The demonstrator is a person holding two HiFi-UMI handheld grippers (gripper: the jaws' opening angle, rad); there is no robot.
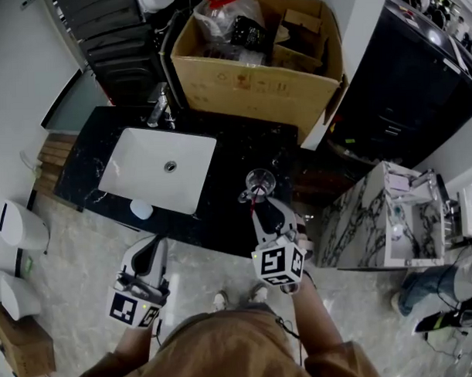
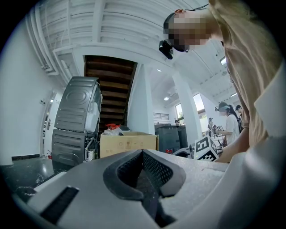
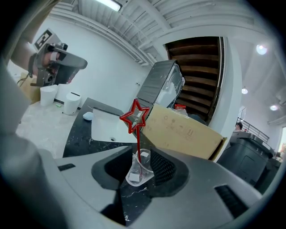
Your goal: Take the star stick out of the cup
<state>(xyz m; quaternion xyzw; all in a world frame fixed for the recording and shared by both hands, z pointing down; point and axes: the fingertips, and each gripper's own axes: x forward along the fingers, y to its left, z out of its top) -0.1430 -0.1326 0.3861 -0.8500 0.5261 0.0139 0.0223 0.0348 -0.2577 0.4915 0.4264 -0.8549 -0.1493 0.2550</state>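
A clear plastic cup (image 1: pixel 260 180) stands on the black counter (image 1: pixel 227 157), right of the sink. The red star stick (image 3: pixel 135 116) stands upright in it, its star well above the rim. My right gripper (image 1: pixel 266 206) points at the cup from the near side. In the right gripper view the cup (image 3: pixel 136 172) sits between the open jaws of the right gripper (image 3: pixel 142 154), and the pads do not press on it. My left gripper (image 1: pixel 151 245) hangs in front of the counter's near edge, below the sink. In its own view the left gripper (image 2: pixel 143 154) is shut and empty.
A white sink (image 1: pixel 158 167) with a faucet (image 1: pixel 160 109) is set in the counter's left half. A small pale object (image 1: pixel 142 209) lies at its front edge. A big cardboard box (image 1: pixel 255 75) stands behind the counter. A marble-patterned cabinet (image 1: pixel 361 218) is at the right.
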